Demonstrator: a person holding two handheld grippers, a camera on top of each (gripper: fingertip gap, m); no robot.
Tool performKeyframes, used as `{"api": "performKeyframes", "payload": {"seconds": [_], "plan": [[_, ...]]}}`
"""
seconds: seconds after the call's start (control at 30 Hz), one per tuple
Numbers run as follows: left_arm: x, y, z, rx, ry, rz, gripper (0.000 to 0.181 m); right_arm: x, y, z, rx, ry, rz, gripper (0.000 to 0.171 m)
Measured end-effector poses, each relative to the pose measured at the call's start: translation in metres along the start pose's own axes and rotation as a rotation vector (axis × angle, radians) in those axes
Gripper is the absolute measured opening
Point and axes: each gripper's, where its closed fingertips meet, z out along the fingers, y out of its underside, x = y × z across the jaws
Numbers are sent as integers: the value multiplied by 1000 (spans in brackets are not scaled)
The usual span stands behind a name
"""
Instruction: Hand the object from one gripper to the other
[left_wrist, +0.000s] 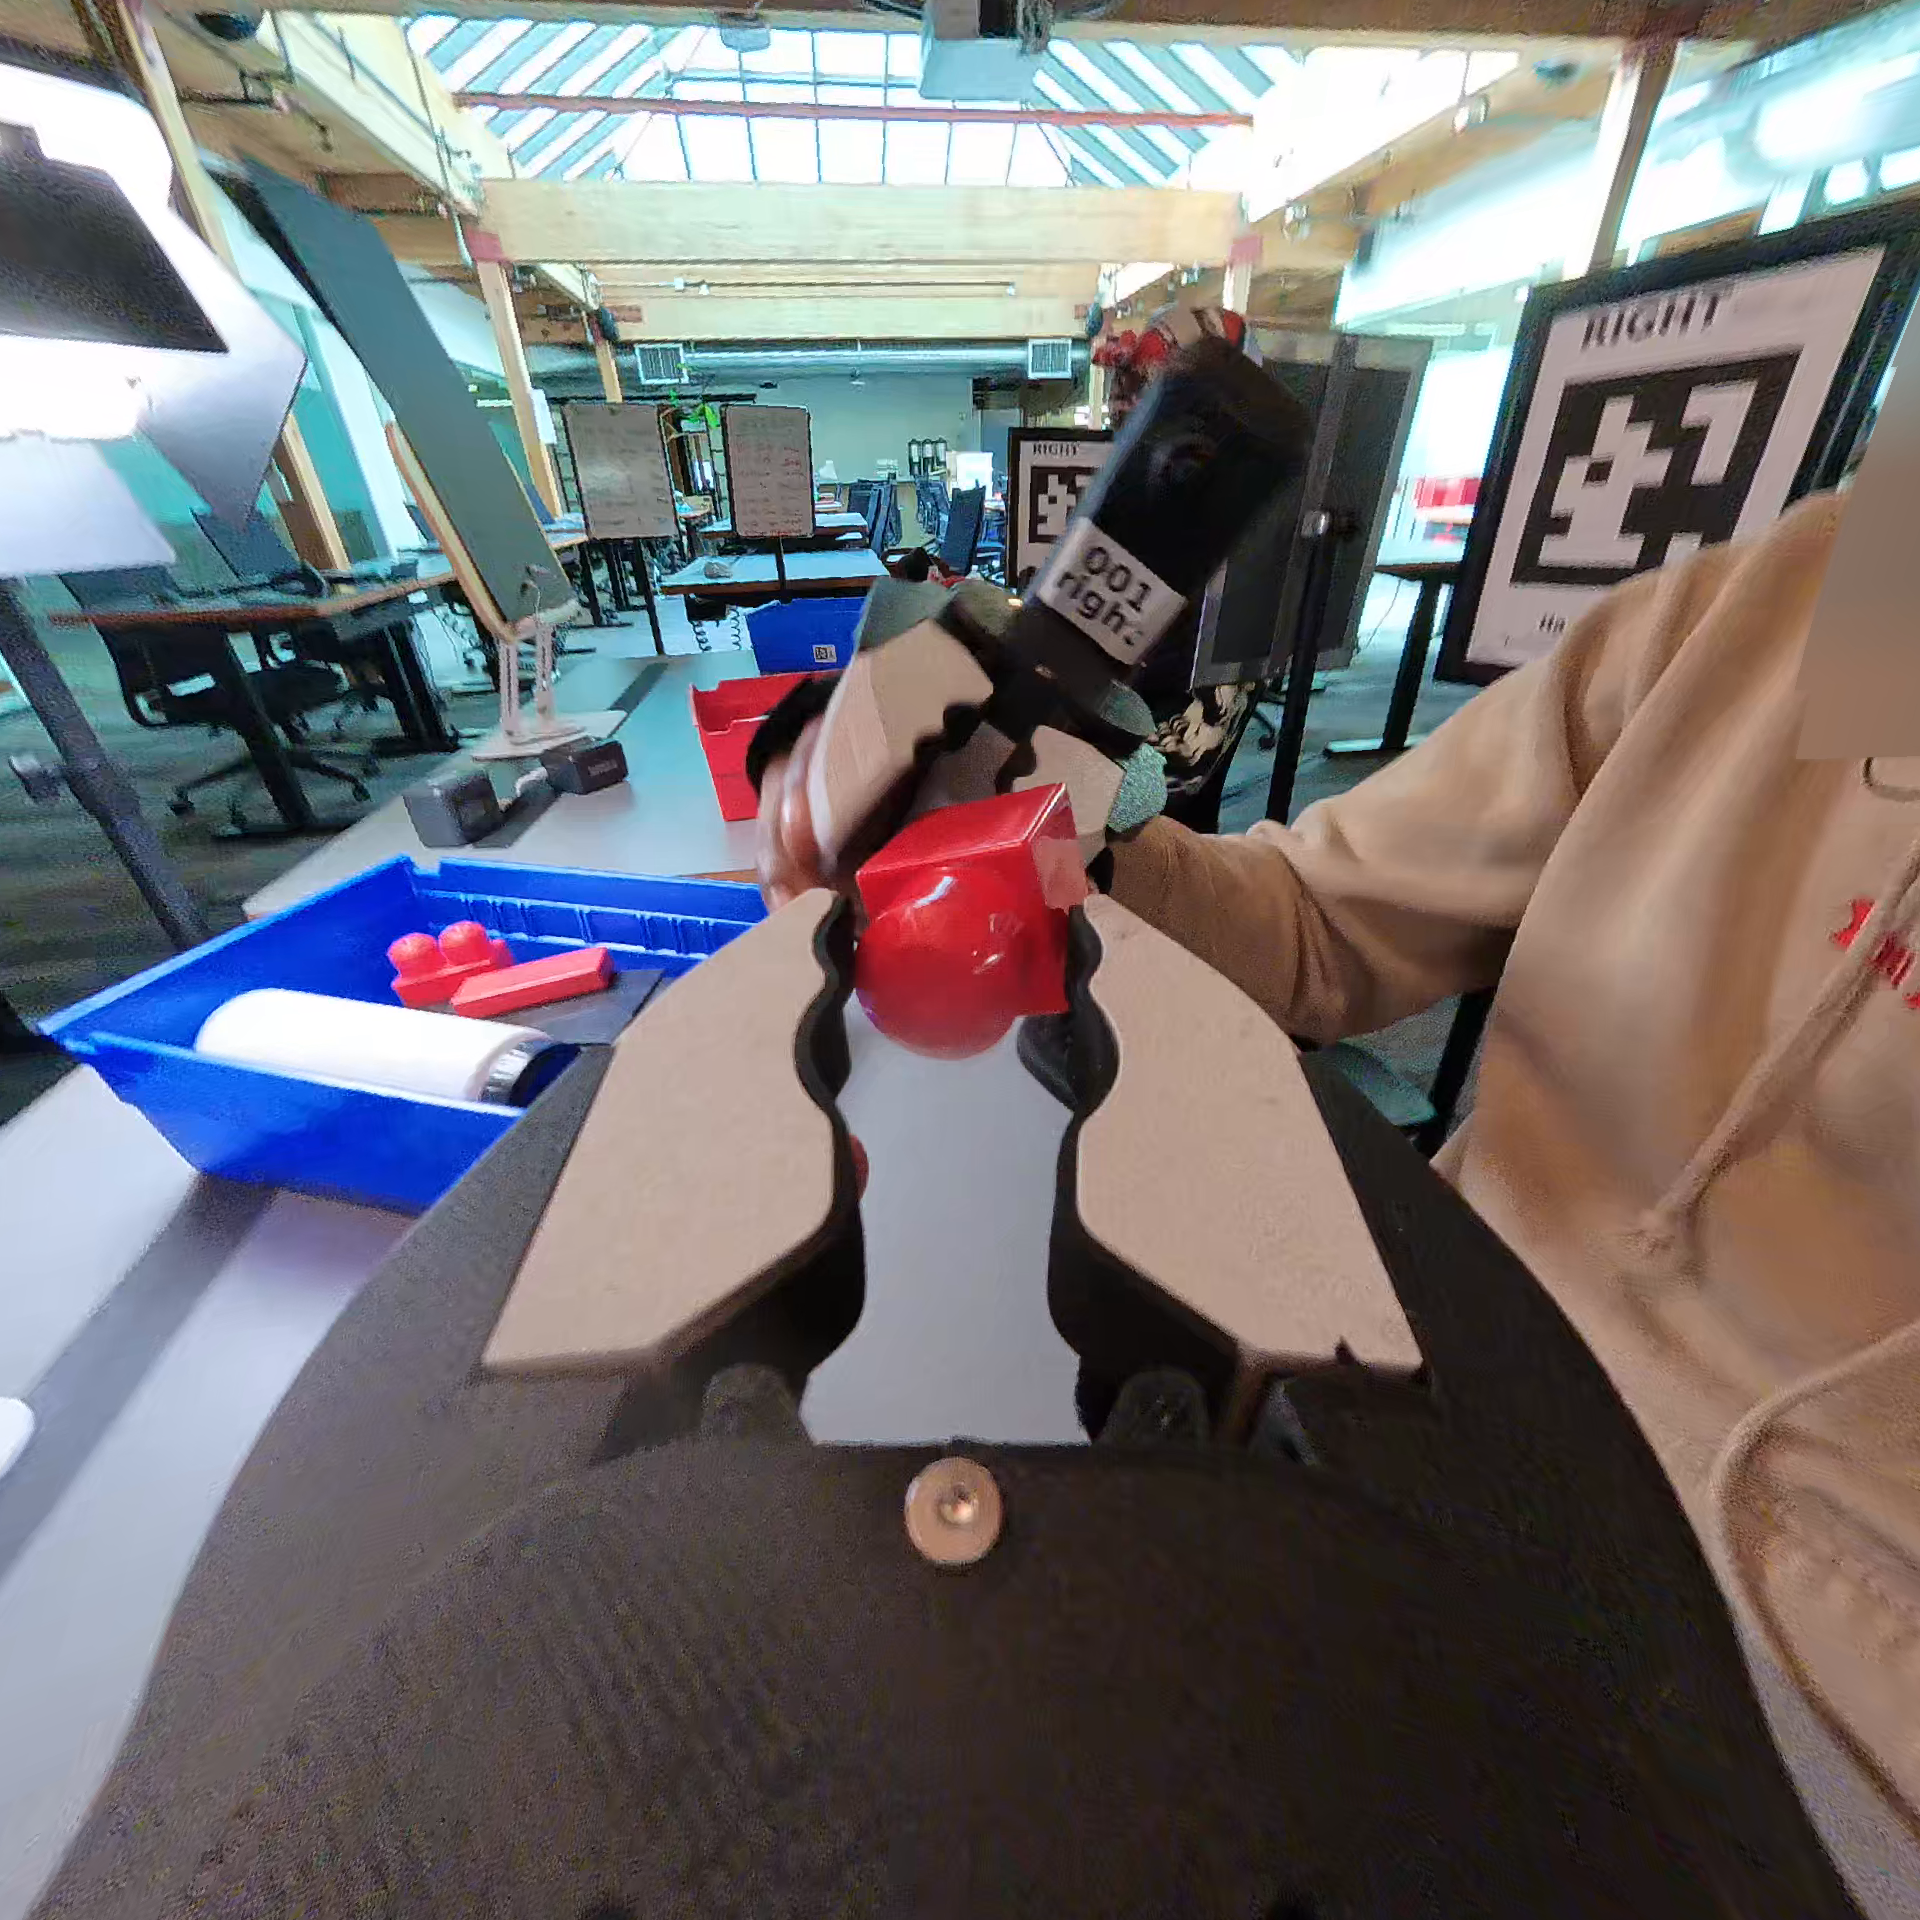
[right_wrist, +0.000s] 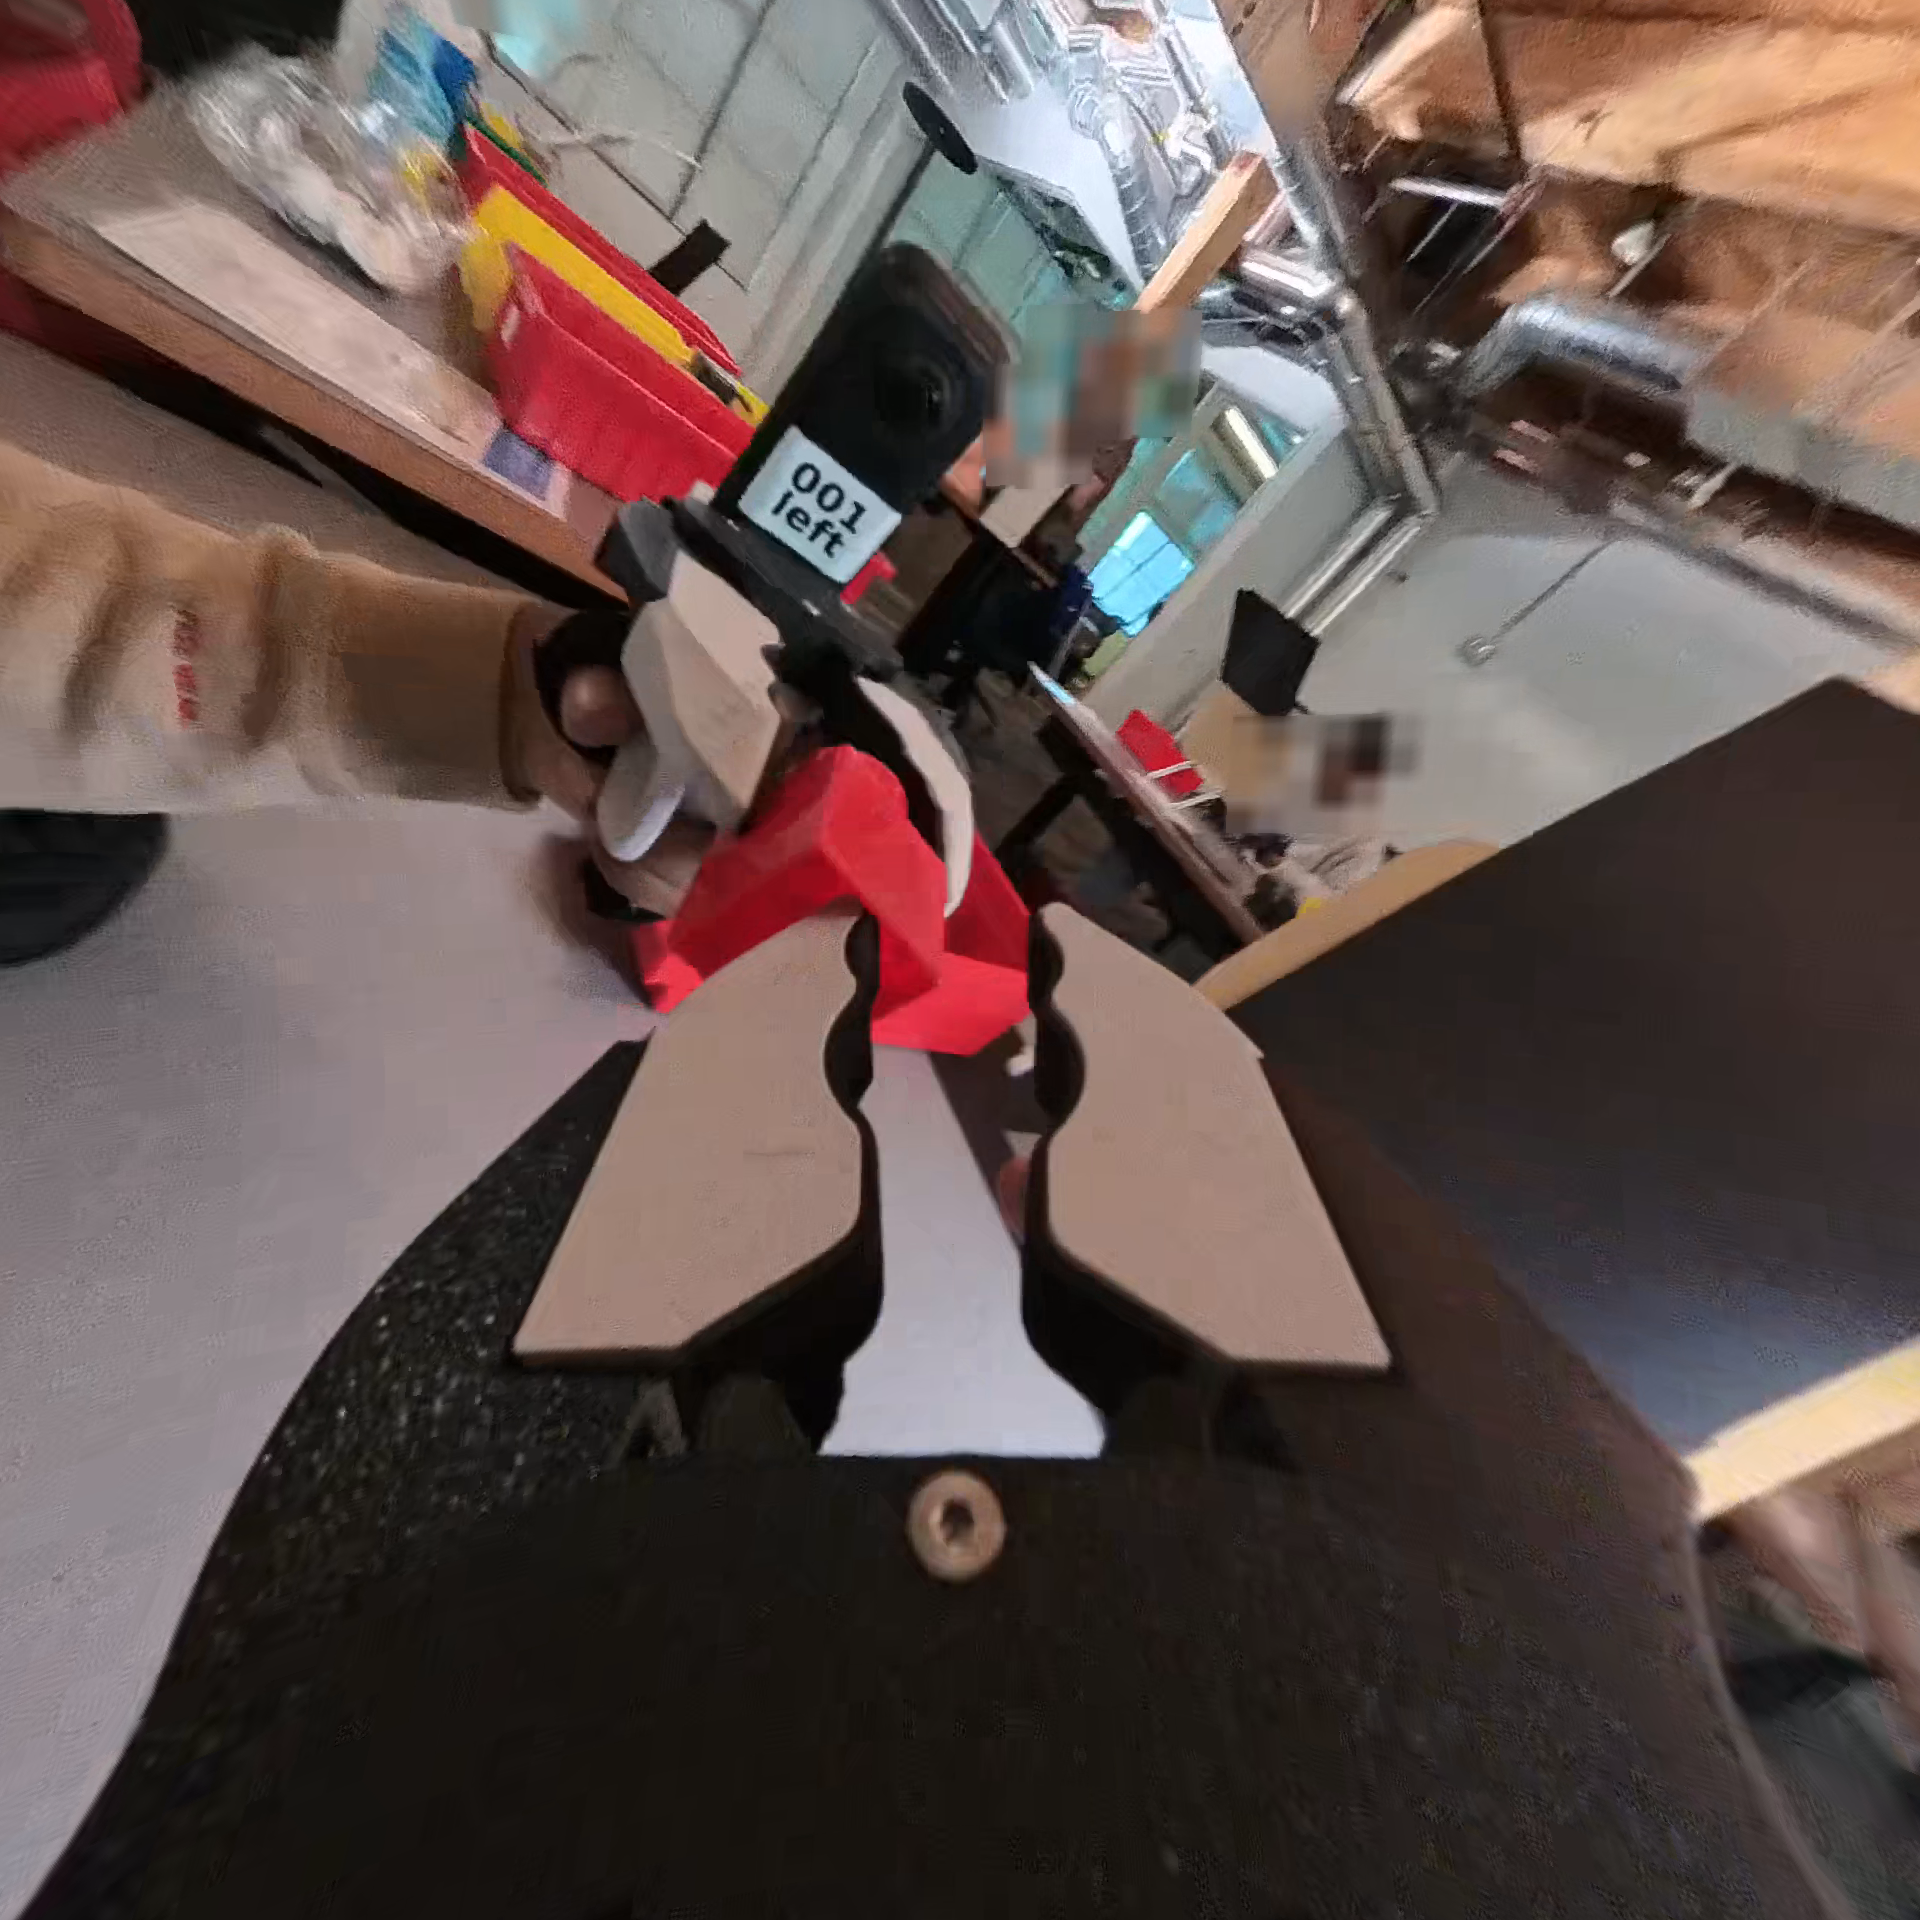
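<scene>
A red toy block (left_wrist: 966, 935) with a rounded stud is held in the air between both grippers. In the left wrist view my left gripper (left_wrist: 956, 914) is shut on its lower, rounded part. The right gripper (left_wrist: 966, 821) comes down from above with its fingers on the block's square top. In the right wrist view my right gripper (right_wrist: 951, 945) has the red block (right_wrist: 831, 862) between its fingertips, both jaws against its sides. The left gripper (right_wrist: 842, 842) holds the block's far end, with a hand behind it.
A blue bin (left_wrist: 312, 1122) at the left holds a white roll (left_wrist: 364, 1039) and red pieces (left_wrist: 499, 971). A red bin (left_wrist: 727, 748) stands farther back. A beige sleeve (left_wrist: 1558, 831) fills the right. A black board (right_wrist: 1610, 1039) is at the right; the grey table (right_wrist: 260, 1091) lies below. The tips of both grippers are at nearly the same place.
</scene>
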Motion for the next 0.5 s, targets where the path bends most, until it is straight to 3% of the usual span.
{"api": "performKeyframes", "payload": {"seconds": [0.07, 0.17, 0.33, 0.43, 0.5], "plan": [[5, 1, 2, 2, 4, 79, 39, -13, 4, 2, -3, -110, 98, 10], [0, -1, 1, 22, -26, 78, 41, -8, 2, 3, -1, -70, 101, 9], [-9, 3, 4, 7, 16, -234, 65, 2, 2, -1, -59, 138, -366, 8], [-11, 14, 13, -45, 23, -355, 48, -4, 9, 4, -128, 194, -641, 9], [-11, 14, 14, -44, 27, -360, 47, -7, 9, 6, -108, 202, -660, 9]]}}
